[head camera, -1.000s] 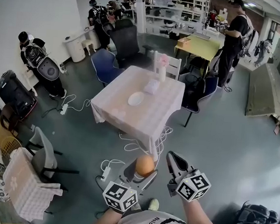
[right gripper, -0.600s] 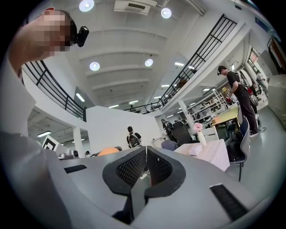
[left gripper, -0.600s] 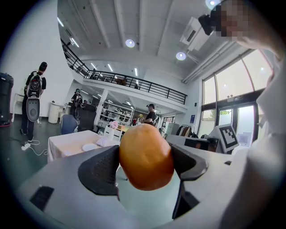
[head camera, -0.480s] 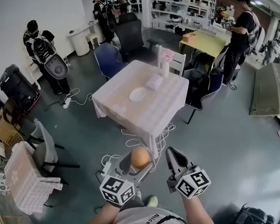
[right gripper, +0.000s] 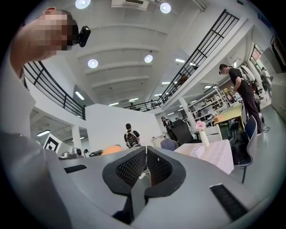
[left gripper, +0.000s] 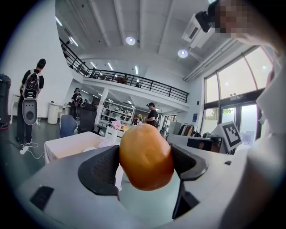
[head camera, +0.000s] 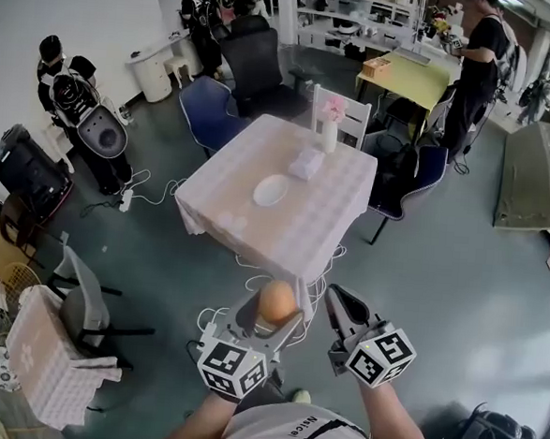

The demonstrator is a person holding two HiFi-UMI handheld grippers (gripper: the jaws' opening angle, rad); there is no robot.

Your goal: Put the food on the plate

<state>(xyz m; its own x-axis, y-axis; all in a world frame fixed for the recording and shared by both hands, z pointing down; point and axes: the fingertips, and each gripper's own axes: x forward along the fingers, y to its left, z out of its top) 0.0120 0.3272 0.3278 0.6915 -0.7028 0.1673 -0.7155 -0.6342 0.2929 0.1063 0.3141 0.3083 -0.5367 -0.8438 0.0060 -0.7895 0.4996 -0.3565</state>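
Observation:
My left gripper (head camera: 271, 309) is shut on an orange, bun-like piece of food (head camera: 276, 301), held over the floor short of the table. In the left gripper view the food (left gripper: 145, 156) fills the gap between the two dark pads. My right gripper (head camera: 341, 309) hangs beside it, shut and holding nothing; its pads (right gripper: 134, 167) meet in the right gripper view. A white plate (head camera: 270, 190) lies in the middle of the pink-clothed table (head camera: 332, 208) ahead of me, apart from both grippers.
On the table stand a vase with a pink flower (head camera: 330, 124) and a folded napkin pile (head camera: 306, 164). Chairs (head camera: 207, 115) ring the table; white cables (head camera: 252, 283) and a power strip (head camera: 209, 329) lie on the floor. Several people stand further off.
The view has drawn a little nearer to the table. Both grippers keep their hold and posture, the food still in the left one.

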